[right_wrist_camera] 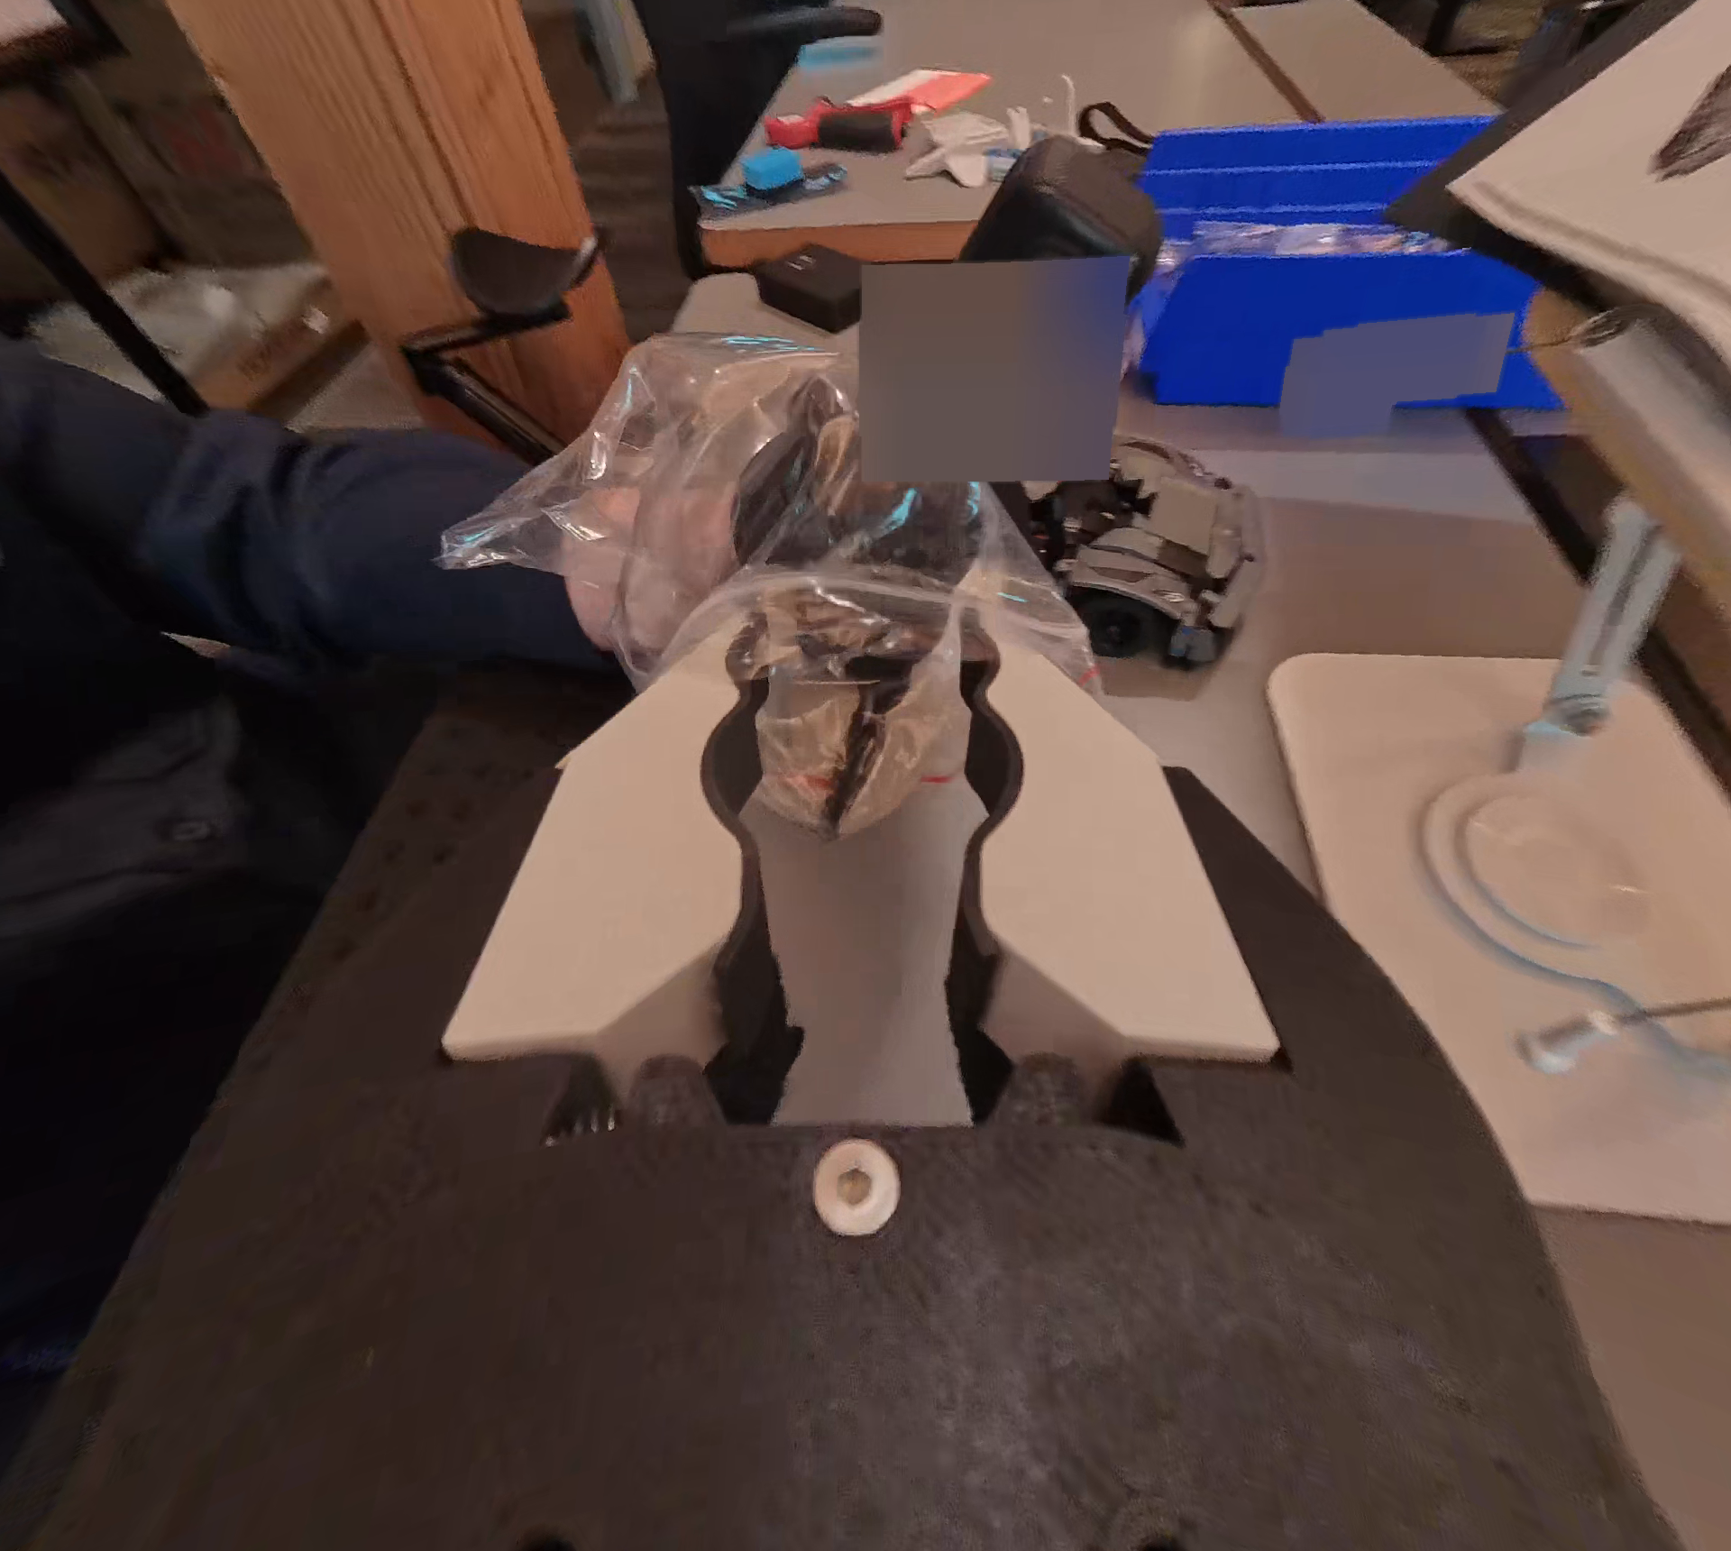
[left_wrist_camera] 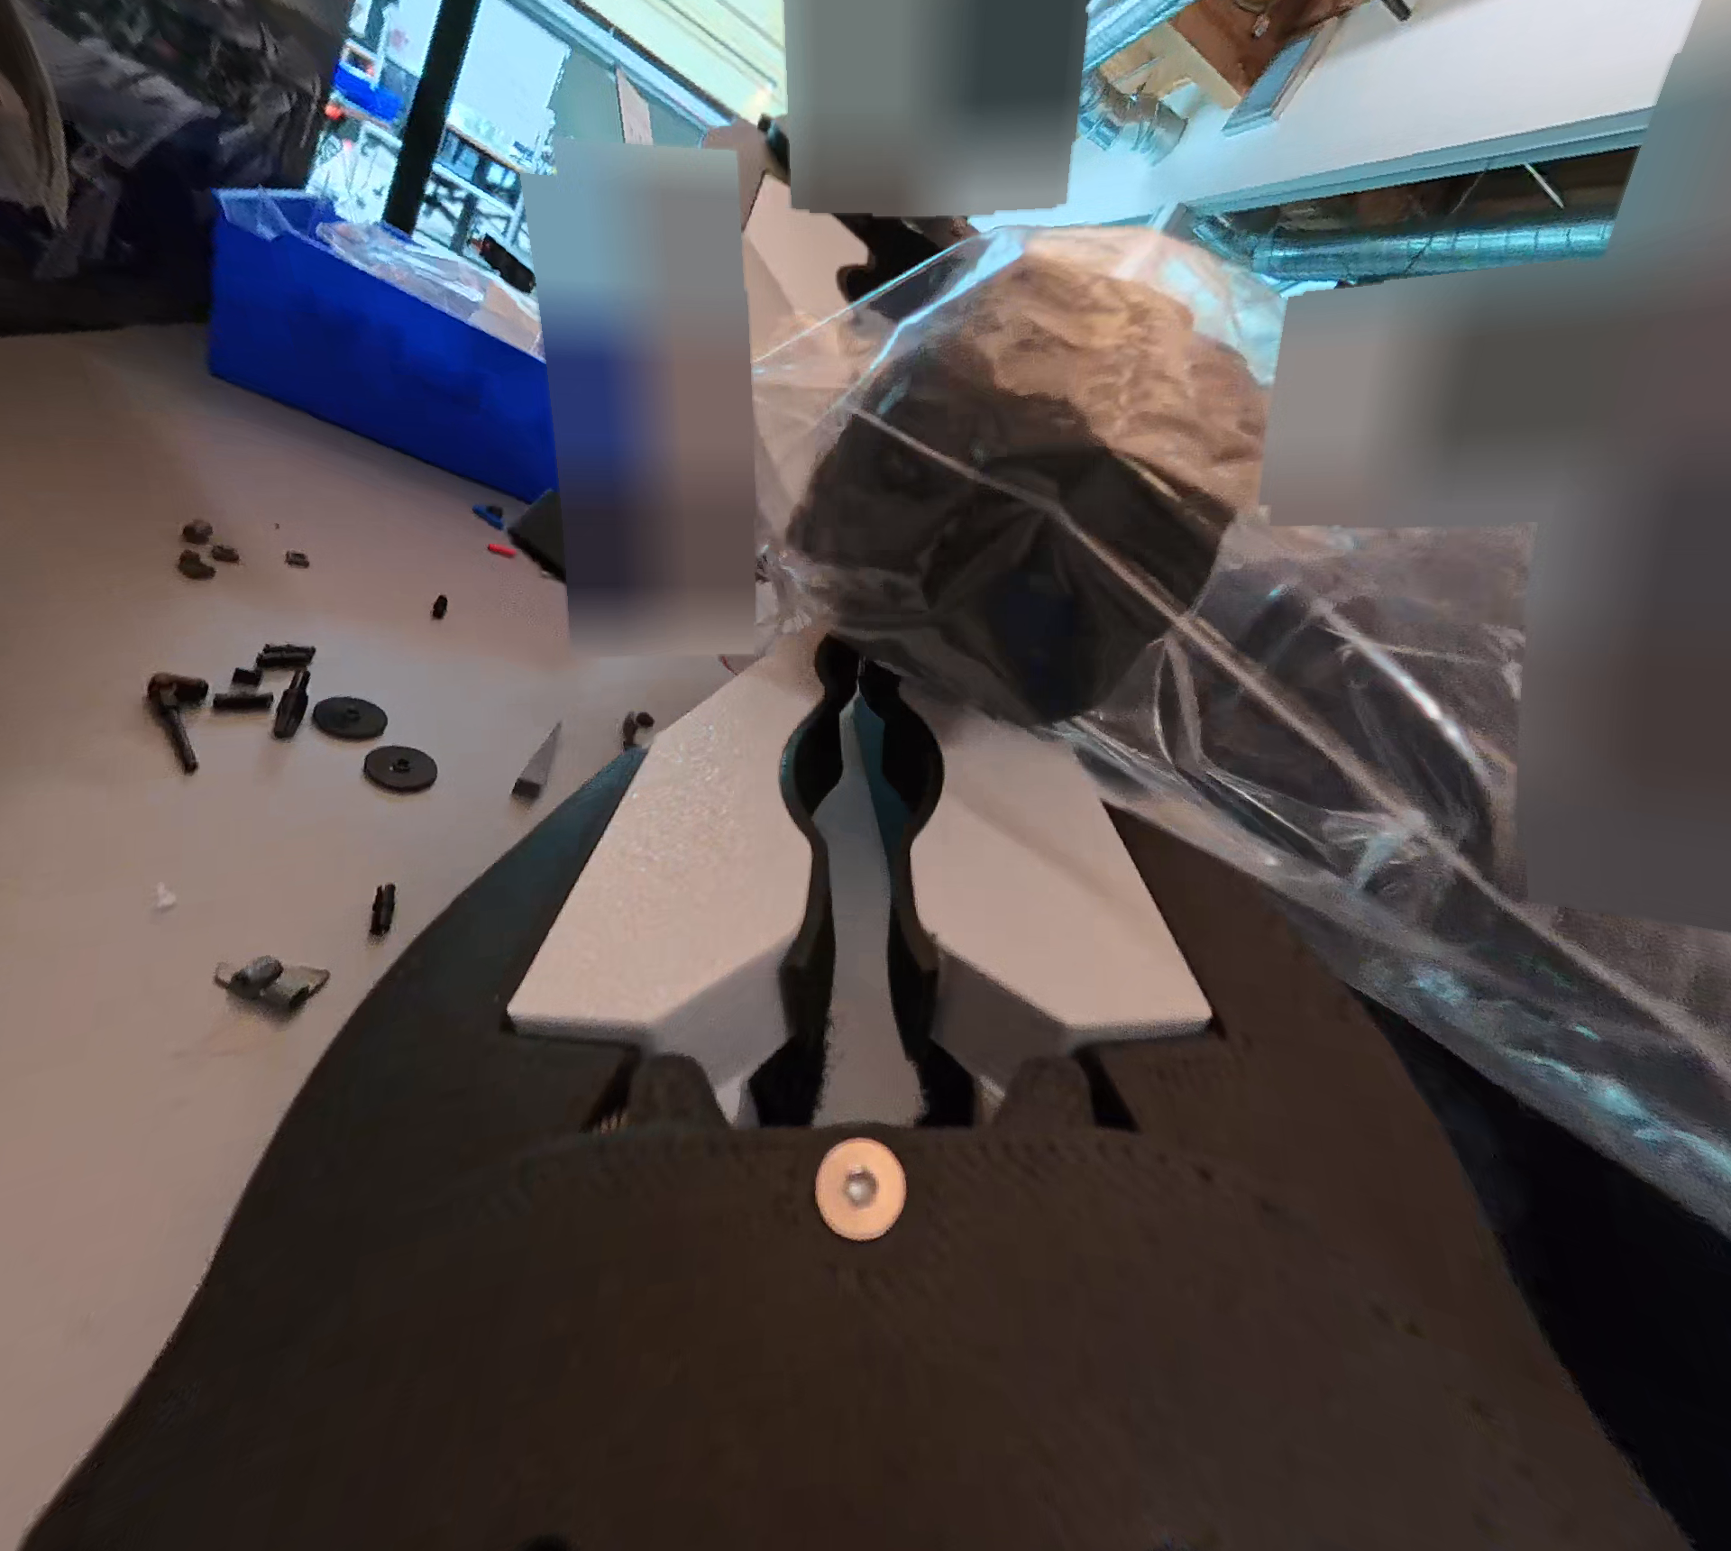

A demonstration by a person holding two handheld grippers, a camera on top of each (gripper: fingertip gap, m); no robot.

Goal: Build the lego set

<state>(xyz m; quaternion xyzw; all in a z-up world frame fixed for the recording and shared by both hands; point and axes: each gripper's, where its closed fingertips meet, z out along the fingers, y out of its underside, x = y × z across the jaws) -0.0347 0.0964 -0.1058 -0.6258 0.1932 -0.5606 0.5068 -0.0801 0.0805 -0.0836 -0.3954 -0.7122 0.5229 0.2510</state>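
A clear plastic bag of dark lego pieces (left_wrist_camera: 1012, 475) hangs stretched taut between my two grippers. My left gripper (left_wrist_camera: 848, 663) is shut on the bag's film just below the lump of pieces. My right gripper (right_wrist_camera: 862, 663) is closed on the other end, where a bulge of the bag (right_wrist_camera: 843, 766) sits between its fingers. A part-built grey lego car (right_wrist_camera: 1161, 560) stands on the table beyond the bag. Loose black pieces (left_wrist_camera: 281, 700) lie on the table left of my left gripper.
A blue bin (right_wrist_camera: 1311, 269) stands at the back of the table and also shows in the left wrist view (left_wrist_camera: 375, 344). A booklet on a stand (right_wrist_camera: 1639, 148) with a white base (right_wrist_camera: 1405, 991) is on the right. A person's blue sleeve (right_wrist_camera: 281, 532) is on the left. The part-built grey lego car (right_wrist_camera: 1161, 560) is about 25 cm from both grippers' fingertips.
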